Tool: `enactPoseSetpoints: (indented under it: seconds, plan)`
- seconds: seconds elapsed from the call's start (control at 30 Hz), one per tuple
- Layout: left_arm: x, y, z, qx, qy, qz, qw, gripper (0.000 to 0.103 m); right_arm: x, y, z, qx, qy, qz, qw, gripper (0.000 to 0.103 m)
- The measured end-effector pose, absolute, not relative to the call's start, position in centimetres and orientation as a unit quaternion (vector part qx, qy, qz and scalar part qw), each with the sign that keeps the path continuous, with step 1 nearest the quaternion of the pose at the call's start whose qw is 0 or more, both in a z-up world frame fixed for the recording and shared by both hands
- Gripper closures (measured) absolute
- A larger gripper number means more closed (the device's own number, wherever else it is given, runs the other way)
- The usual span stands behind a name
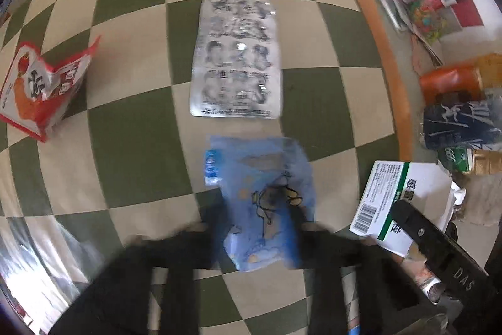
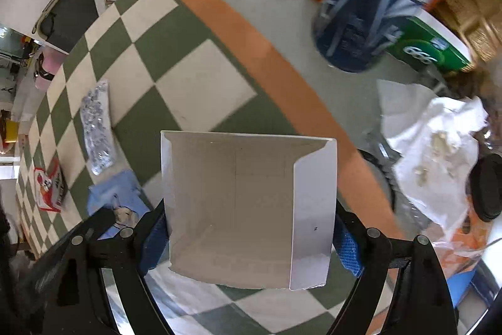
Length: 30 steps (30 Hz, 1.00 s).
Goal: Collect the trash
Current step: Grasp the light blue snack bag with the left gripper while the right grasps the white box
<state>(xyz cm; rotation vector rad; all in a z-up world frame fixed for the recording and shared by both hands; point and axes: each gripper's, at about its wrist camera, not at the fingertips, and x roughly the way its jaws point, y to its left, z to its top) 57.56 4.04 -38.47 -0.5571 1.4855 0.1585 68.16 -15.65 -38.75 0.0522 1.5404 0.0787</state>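
Right gripper [image 2: 251,228] clamps light, crushable box [image 2: 248,209] by its sides; left gripper [image 1: 257,228] pinches limp blue wrapper [image 1: 263,197].

We see a foil blister pack [image 1: 236,57], silvery, crinkled and glossy. At six o'clock from it lies a thin blue plastic wrapper [image 1: 266,203]. The checkered cloth [image 1: 131,121] looks matt. The white box [image 2: 248,209] is smooth matt cardboard, grey inside.

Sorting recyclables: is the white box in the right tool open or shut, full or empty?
Open and empty: the white box, clamped by the right tool, shows its flap open and bare inside walls.
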Motion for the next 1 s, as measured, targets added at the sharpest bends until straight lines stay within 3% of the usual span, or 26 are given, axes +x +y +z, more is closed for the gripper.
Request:
enactPoseSetpoints:
  seconds: [0.2, 0.5, 0.73, 1.0]
  plan:
    - [55.1, 4.4, -35.0, -0.182, 0.637, 0.11, 0.741, 0.097, 66.8, -15.8, -37.5, 0.011, 0.684, 0.041, 0.728, 0.014]
    - [44.8, 8.1, -28.7, -0.144, 0.588, 0.19, 0.773, 0.098, 61.1, -13.7, -33.0, -0.041, 0.644, 0.074, 0.76, 0.014]
    - [34.5, 10.4, -26.0, -0.163, 0.554, 0.212, 0.788, 0.098, 52.6, -11.0, -28.8, -0.064, 0.616, 0.119, 0.776, 0.015]
    - [18.0, 11.3, -24.0, -0.185, 0.528, 0.21, 0.802, 0.098, 37.1, -8.3, -24.4, -0.066, 0.585, 0.162, 0.792, 0.015]
